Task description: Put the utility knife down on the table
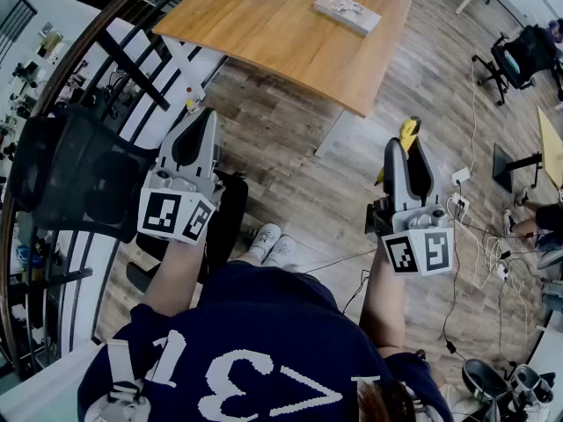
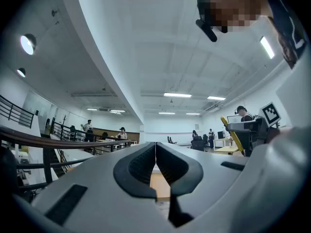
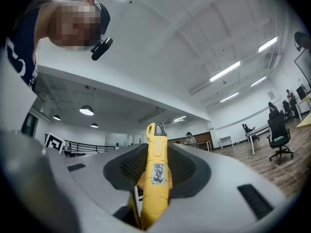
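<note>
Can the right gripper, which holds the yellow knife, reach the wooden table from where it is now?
Probably not yet: the right gripper with the utility knife hangs over bare floor, short of the table. Nothing blocks the way.

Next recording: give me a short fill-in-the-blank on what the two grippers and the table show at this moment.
1. The right gripper is shut on a ______ utility knife.
2. The left gripper holds ______; its jaws are together.
3. The table ahead has a ______ top, and the utility knife is not yet on it.

Missing words: yellow; nothing; wooden
</note>
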Available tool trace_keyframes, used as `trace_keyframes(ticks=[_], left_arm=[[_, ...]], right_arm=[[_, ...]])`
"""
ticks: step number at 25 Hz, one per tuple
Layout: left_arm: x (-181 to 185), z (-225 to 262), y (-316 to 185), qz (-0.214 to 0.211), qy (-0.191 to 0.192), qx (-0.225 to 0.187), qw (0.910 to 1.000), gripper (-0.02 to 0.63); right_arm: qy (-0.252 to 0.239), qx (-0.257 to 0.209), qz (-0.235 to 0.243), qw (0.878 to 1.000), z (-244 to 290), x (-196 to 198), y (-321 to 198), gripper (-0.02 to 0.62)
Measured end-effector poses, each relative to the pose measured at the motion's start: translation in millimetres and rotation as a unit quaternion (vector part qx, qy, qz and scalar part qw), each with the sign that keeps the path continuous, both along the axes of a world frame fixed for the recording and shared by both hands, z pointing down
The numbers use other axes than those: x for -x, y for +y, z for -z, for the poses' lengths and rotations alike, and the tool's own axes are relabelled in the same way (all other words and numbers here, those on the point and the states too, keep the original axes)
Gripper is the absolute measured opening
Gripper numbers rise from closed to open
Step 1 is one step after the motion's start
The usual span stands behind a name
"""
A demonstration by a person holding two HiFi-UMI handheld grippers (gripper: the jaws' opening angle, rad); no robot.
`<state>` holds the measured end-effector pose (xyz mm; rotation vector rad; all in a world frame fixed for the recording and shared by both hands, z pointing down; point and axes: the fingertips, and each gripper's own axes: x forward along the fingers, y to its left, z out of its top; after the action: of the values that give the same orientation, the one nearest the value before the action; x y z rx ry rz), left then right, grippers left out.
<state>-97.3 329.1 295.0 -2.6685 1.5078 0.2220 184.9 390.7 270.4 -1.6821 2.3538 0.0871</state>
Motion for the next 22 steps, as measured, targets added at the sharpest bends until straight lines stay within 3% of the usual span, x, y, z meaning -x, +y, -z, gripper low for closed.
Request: trace_keyframes(ticks=[11,22], left_arm=[[-4.2,-3.8,0.7,0.009,-0.002,-0.006,0.9999,0.015],[7.9,-2.1,-70.5,0.019,0.014,-0.025,0.9994,0.015]], right_arm=[[-0.033,-0.010,0.032,0.999,-3.4,-3.0,-2.8,0.140],[-0.016,-0.020,0.042,0.999,5.2,9.0,-77.2,0.140]])
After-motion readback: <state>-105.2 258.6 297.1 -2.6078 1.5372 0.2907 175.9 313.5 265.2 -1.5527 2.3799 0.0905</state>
